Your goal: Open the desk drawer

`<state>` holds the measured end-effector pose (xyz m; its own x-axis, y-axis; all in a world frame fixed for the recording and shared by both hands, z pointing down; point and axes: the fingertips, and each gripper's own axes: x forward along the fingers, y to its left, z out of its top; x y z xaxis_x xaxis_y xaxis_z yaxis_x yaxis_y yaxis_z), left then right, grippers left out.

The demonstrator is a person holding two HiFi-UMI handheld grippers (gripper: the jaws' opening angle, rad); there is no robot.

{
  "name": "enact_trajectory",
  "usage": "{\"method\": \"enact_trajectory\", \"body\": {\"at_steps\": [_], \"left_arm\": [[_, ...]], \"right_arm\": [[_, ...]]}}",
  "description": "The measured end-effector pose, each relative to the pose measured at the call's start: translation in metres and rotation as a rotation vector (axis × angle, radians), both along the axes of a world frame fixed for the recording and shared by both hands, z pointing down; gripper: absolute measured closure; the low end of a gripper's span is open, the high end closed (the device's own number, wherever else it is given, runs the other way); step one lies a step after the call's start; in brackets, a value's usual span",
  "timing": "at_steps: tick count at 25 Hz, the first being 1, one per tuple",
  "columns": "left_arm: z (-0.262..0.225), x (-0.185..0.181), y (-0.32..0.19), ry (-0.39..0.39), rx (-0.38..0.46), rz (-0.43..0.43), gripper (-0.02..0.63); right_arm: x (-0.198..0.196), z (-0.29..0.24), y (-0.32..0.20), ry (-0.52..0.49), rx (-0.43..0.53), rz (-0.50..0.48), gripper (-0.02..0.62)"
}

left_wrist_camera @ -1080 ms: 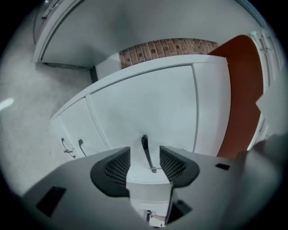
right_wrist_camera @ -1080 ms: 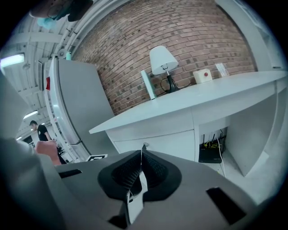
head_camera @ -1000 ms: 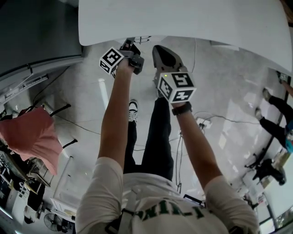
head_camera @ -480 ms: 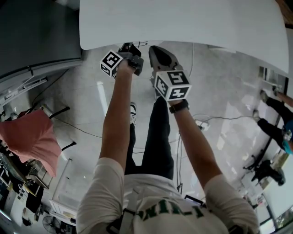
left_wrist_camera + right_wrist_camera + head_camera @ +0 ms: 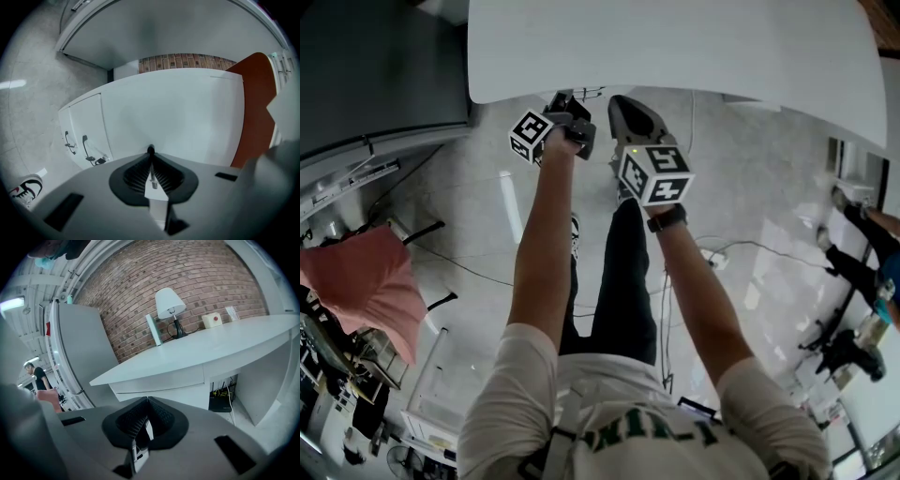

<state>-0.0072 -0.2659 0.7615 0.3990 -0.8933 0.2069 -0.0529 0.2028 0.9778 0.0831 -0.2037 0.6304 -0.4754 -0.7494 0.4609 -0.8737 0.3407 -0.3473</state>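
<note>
At the near edge of the smooth white desk (image 5: 675, 42), the head view shows my left gripper (image 5: 565, 101) and right gripper (image 5: 622, 101) side by side above the glossy floor (image 5: 741, 187). Only my left gripper view shows the drawers (image 5: 86, 126): two flat white fronts ahead, each with a thin dark looped handle (image 5: 86, 149). My ribbed black pads (image 5: 138, 172) there have just been closing and meet on nothing. My right fingers are together too, empty, and face a cone-shaded lamp (image 5: 168, 303) and a rough brick wall (image 5: 187, 273).
</note>
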Motion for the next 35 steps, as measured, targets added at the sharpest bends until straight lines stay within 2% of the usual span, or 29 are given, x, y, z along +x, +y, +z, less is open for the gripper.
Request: {"method": "enact_trajectory", "body": {"at_steps": [22, 35], "left_arm": [[0.004, 0.0, 0.063, 0.01, -0.11, 0.024, 0.583], [0.005, 0.001, 0.104, 0.016, -0.145, 0.036, 0.583]], "right_arm": [[0.011, -0.014, 0.015, -0.003, -0.028, 0.039, 0.592], [0.011, -0.022, 0.032, 0.012, -0.041, 0.04, 0.592]]}}
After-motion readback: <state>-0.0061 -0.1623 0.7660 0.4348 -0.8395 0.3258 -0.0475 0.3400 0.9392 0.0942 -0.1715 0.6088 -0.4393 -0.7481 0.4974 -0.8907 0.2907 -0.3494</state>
